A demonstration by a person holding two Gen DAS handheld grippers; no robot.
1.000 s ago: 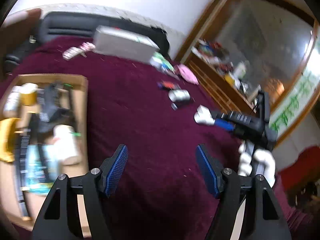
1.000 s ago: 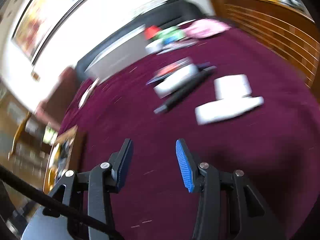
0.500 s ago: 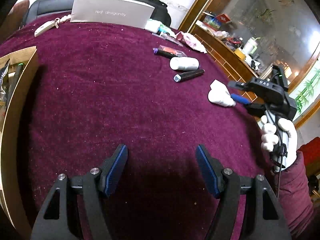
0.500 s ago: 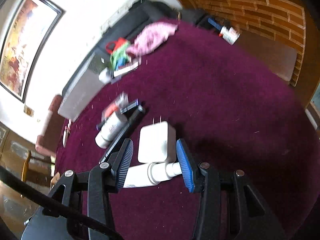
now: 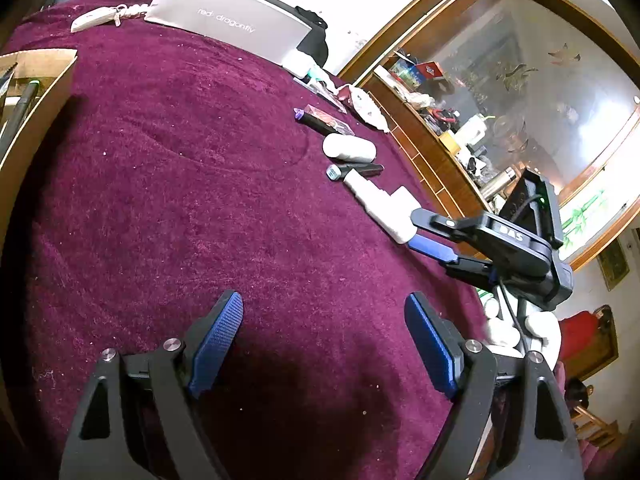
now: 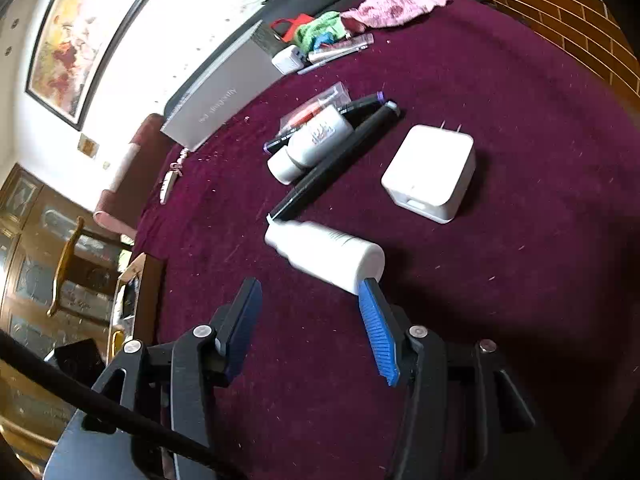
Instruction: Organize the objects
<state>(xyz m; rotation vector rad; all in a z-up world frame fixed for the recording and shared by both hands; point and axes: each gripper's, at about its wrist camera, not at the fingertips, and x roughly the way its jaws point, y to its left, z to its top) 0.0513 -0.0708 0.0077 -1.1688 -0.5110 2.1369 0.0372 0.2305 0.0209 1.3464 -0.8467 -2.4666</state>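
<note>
The right tool (image 6: pixel 310 320) stood wide open, its right pad touching the base of the white cylindrical plastic bottle (image 6: pixel 324 254) lying on the maroon-clothed bench (image 6: pixel 520 300), gripping nothing. The left tool (image 5: pixel 324 340) hovered wide open and empty. The brown cardboard box (image 5: pixel 38 80) was cut off at the frame edge.
</note>
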